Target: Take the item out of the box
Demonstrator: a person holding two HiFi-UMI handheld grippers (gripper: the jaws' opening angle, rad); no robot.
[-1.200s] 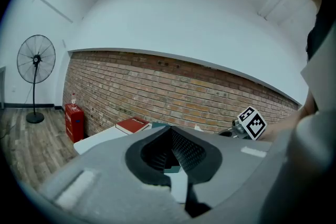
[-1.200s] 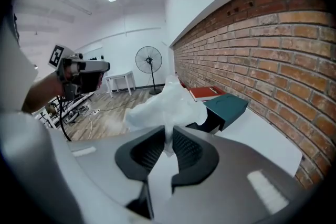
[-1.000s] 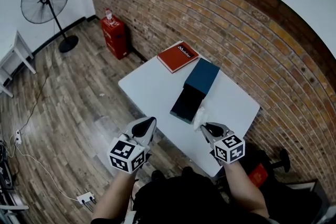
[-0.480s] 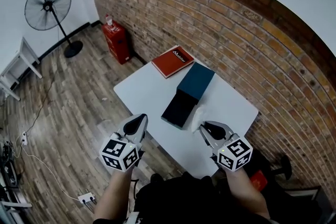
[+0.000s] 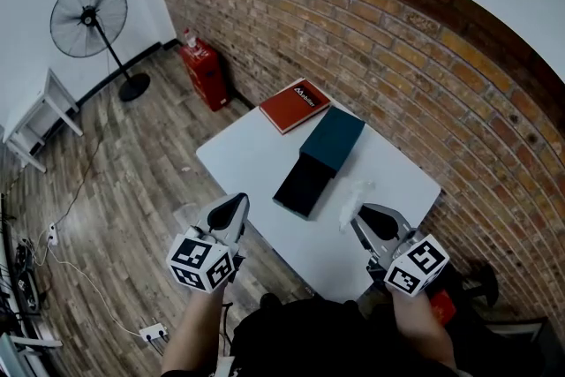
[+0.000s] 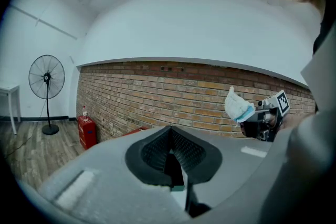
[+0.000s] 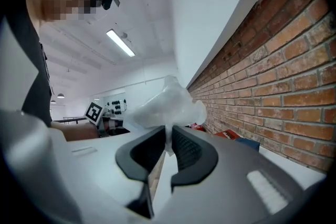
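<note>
A teal box (image 5: 333, 138) lies on the white table (image 5: 256, 156), and its dark inner tray (image 5: 301, 187) is slid out toward me. My right gripper (image 5: 360, 214) is shut on a crumpled white wrapped item (image 5: 356, 195), holding it above the table's near right part, clear of the box. The right gripper view shows the item (image 7: 165, 102) pinched between the pads, bulging above them. From the left gripper view, the item (image 6: 238, 106) is white with a blue band. My left gripper (image 5: 236, 206) hovers off the table's near left edge, shut and with nothing in it.
A red book (image 5: 299, 104) lies at the table's far corner, beside the box. A brick wall (image 5: 397, 66) runs along the far and right sides. On the wooden floor stand a pedestal fan (image 5: 93, 22) and a red extinguisher box (image 5: 205, 73).
My right gripper has drawn back to the right and toward me with the white item, away from the box's tray. The left gripper has hardly moved.
</note>
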